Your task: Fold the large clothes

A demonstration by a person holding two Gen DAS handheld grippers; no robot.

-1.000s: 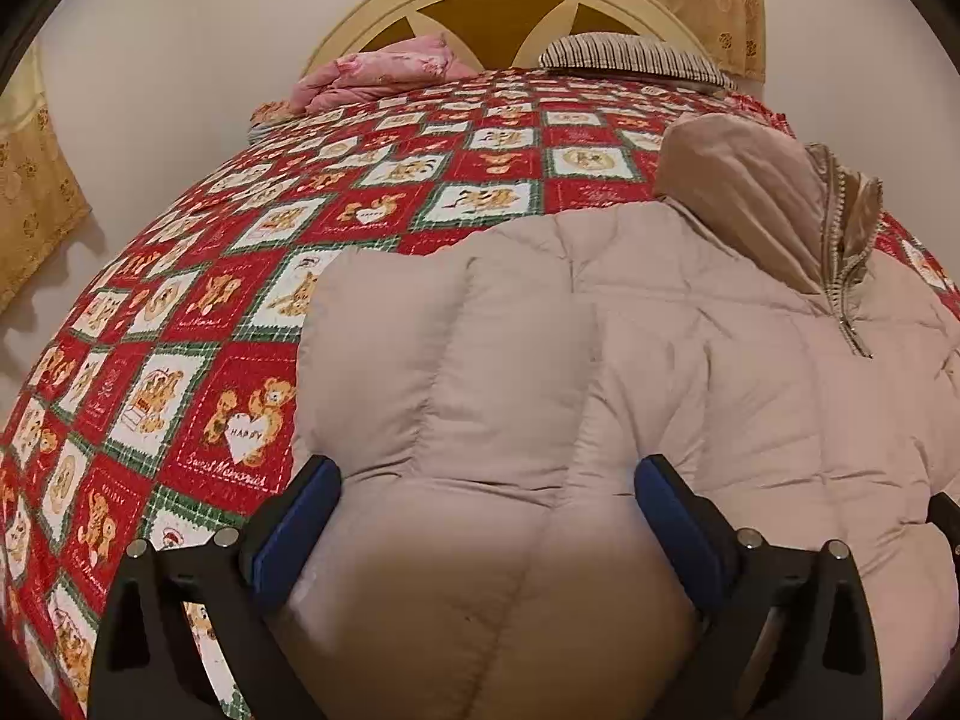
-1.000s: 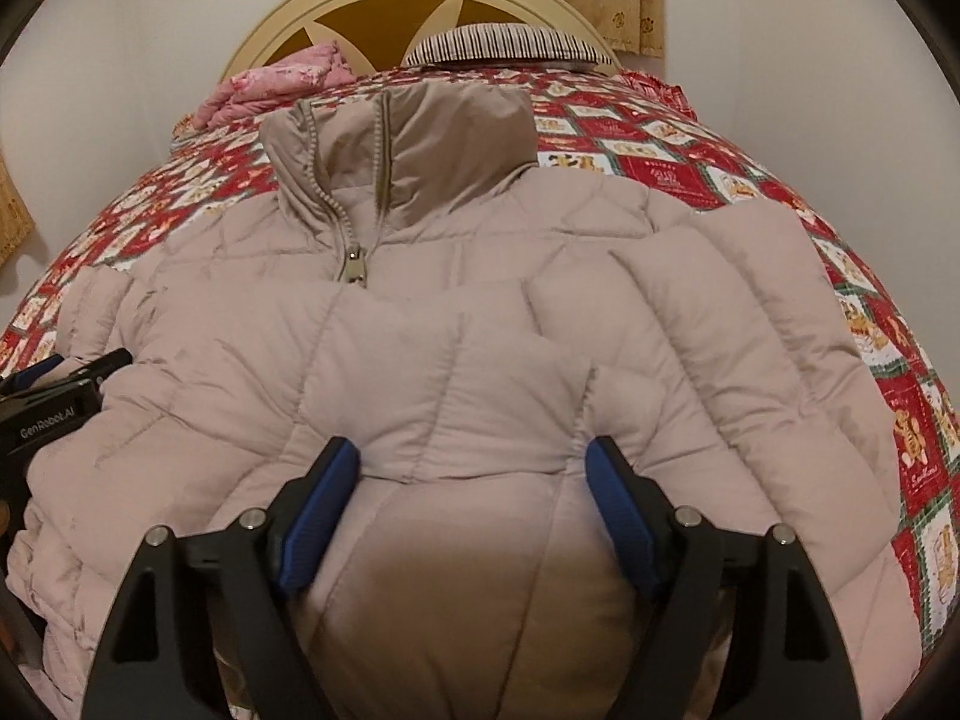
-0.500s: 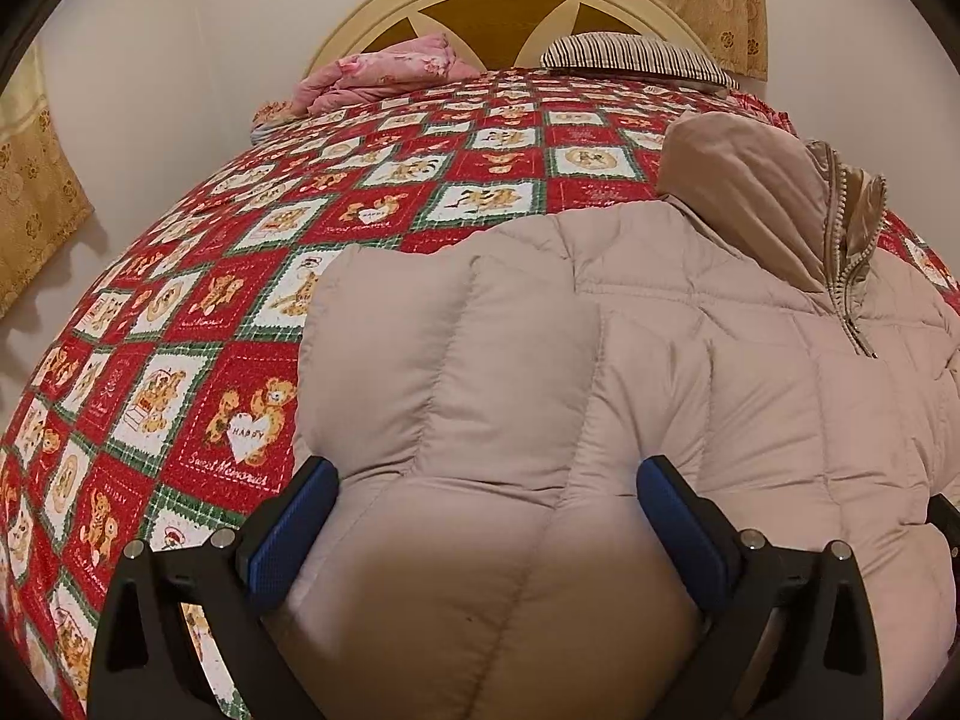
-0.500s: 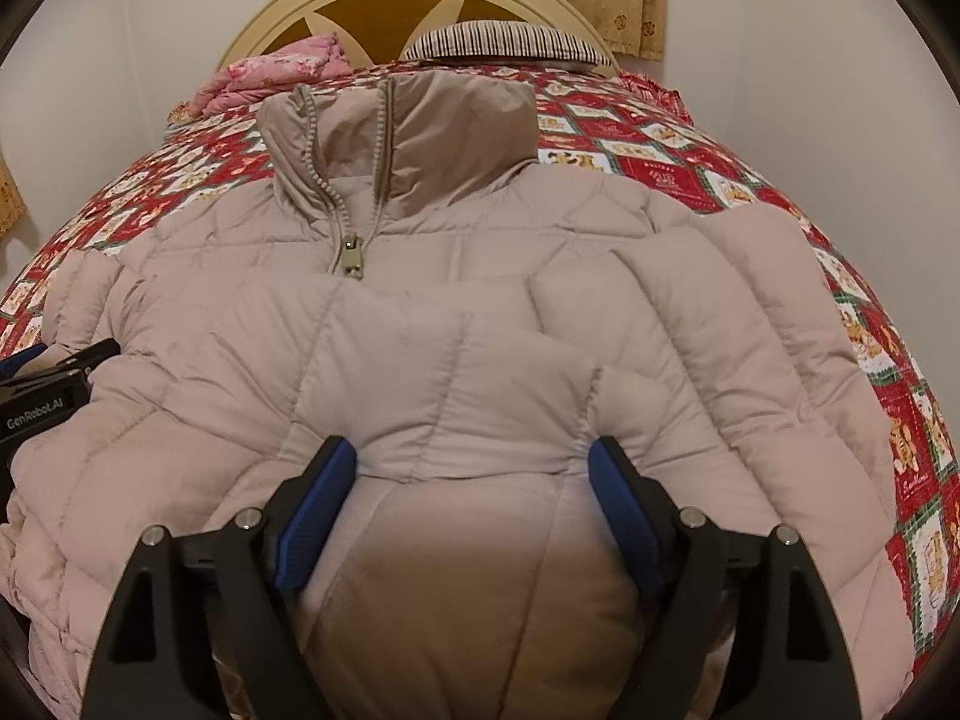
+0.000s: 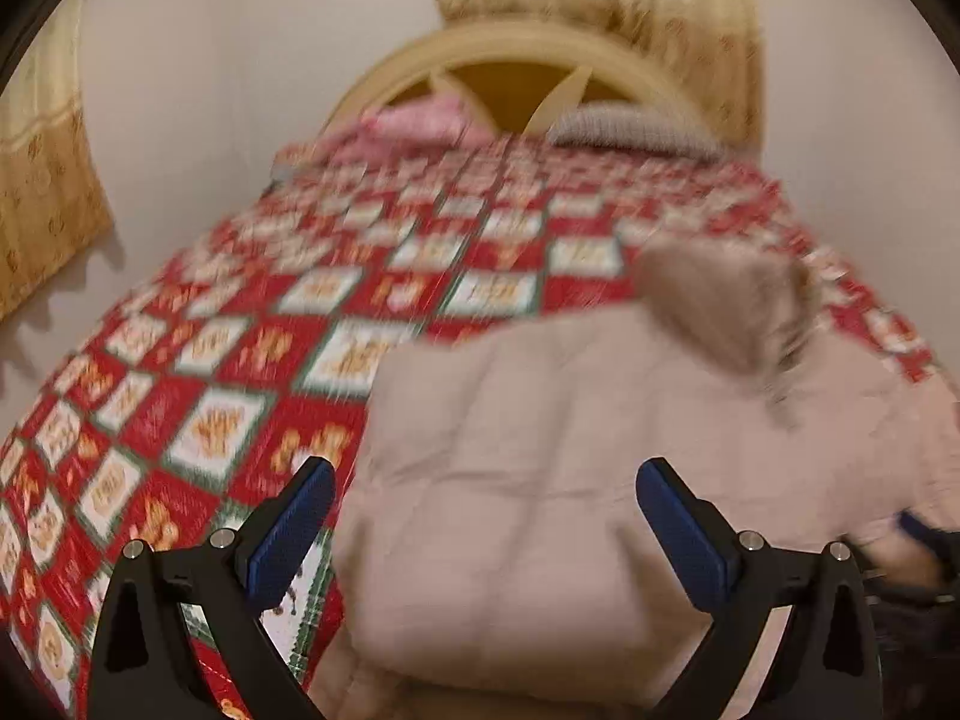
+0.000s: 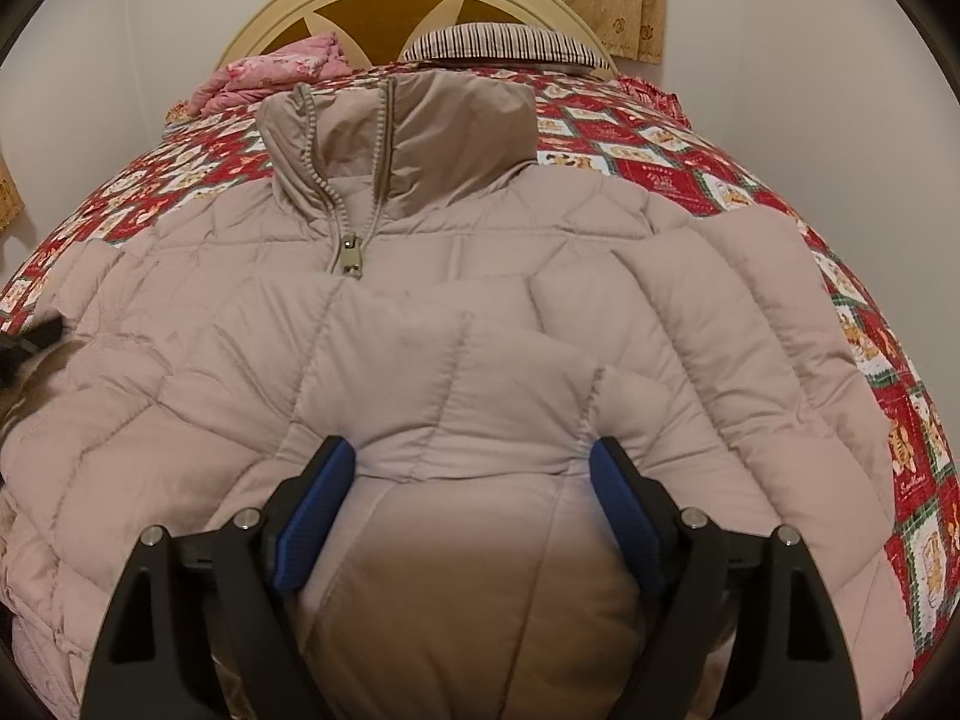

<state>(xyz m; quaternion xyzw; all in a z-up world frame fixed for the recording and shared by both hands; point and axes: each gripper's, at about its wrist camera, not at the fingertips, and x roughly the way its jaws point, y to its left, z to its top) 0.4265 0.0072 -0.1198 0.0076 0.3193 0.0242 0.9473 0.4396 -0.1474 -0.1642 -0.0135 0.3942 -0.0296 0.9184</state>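
A beige quilted puffer jacket [image 6: 480,360] lies front up on the bed, collar [image 6: 408,138] towards the headboard and zipper partly closed. A sleeve is folded across its chest. My right gripper [image 6: 474,450] rests low over the folded part. Its blue pads [image 6: 318,504] stand wide, puffy fabric bulges between them, and I see no pinch. In the blurred left wrist view my left gripper [image 5: 486,474] hangs open above the jacket's [image 5: 570,480] left edge with nothing held. A dark blur at the right wrist view's left edge is the left gripper [image 6: 30,342].
The red patchwork bedspread [image 5: 210,420] with teddy-bear squares covers the bed around the jacket. At the head are a cream headboard [image 6: 390,6], a pink cloth [image 6: 282,66] and a striped pillow [image 6: 504,42]. Yellow curtains [image 5: 42,180] hang on the left wall.
My left gripper has lifted up and back off the jacket, so its view is blurred and shows more of the bed. In the right wrist view it slid towards the left edge. The right gripper stayed put.
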